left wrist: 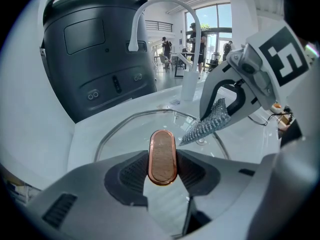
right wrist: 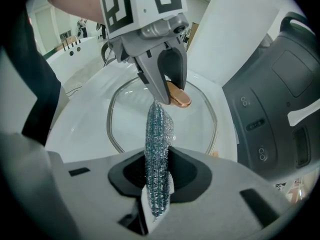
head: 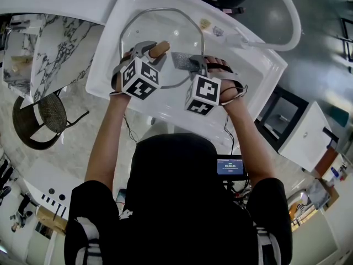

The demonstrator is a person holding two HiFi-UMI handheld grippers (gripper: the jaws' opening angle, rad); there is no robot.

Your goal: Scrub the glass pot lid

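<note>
The glass pot lid [head: 171, 37] with a metal rim lies in the white sink [head: 259, 81]. Its brown, copper-edged handle [left wrist: 162, 156] is clamped between the jaws of my left gripper [left wrist: 162, 171], which is shut on it; the same handle [head: 159, 49] shows in the head view beside my left gripper [head: 148, 53]. My right gripper [right wrist: 159, 176] is shut on a silvery mesh scrubbing cloth [right wrist: 158, 154] that sticks up between its jaws. That cloth [left wrist: 207, 124] hangs over the lid's glass just right of the handle. In the head view my right gripper [head: 193, 64] sits over the lid's near right part.
A white curved faucet [head: 287, 21] arches over the sink's right side. A dark grey appliance [left wrist: 95, 49] stands behind the sink. A marble counter [head: 49, 43] lies to the left, and a round wicker stool [head: 38, 115] stands on the floor below it.
</note>
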